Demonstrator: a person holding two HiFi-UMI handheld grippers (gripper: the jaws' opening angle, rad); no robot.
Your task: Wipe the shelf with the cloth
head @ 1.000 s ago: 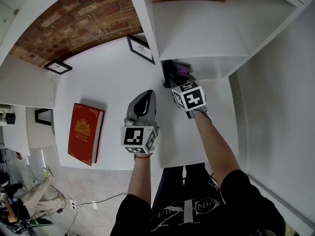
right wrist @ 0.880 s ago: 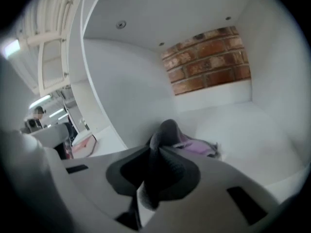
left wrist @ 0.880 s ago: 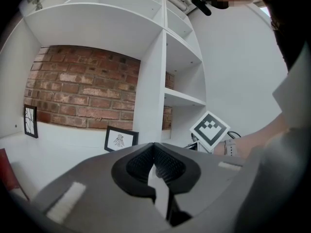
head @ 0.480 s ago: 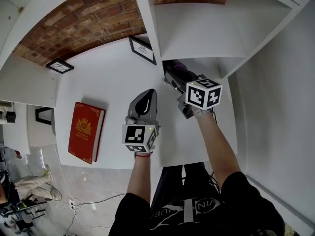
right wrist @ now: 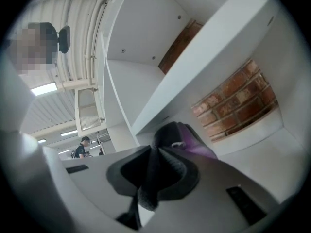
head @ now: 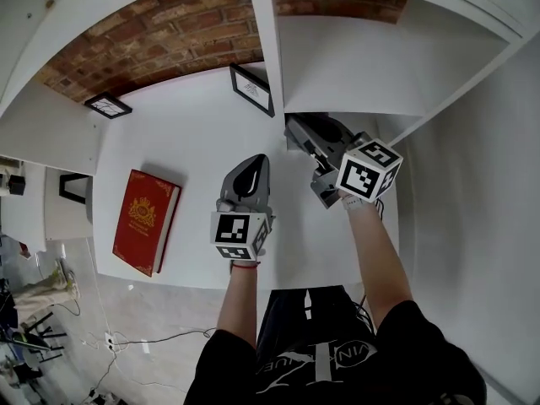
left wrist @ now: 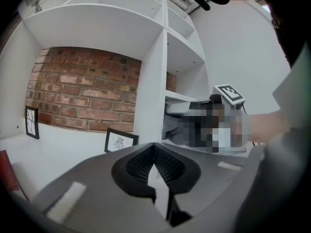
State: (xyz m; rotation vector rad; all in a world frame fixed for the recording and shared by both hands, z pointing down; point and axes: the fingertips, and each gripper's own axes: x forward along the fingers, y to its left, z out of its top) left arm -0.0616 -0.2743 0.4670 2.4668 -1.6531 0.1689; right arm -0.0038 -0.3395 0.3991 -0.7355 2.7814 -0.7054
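My right gripper [right wrist: 158, 152] is shut on a dark grey and purple cloth [right wrist: 183, 134]; a fold of it is pinched between the pads and the rest bunches out past the tips. In the head view this gripper [head: 304, 135] lies rolled on its side at the mouth of the low compartment of the white shelf unit [head: 337, 99], its marker cube to the right. The shelf board [right wrist: 204, 67] runs slantwise above the cloth. My left gripper [head: 251, 165] rests on the white tabletop [head: 186, 142], to the left of the shelf's upright. Its jaws [left wrist: 155, 152] are shut with nothing between them.
A red book [head: 145, 220] lies at the table's left. A framed picture [head: 253, 89] leans by the shelf's upright, and a smaller frame [head: 107, 105] stands far left against the brick wall [head: 143, 32]. A person [right wrist: 82, 146] stands far off in the room.
My right gripper has rolled onto its side and shifted right, its marker cube now tilted, with the cloth pinched in it. The left gripper has stayed put.
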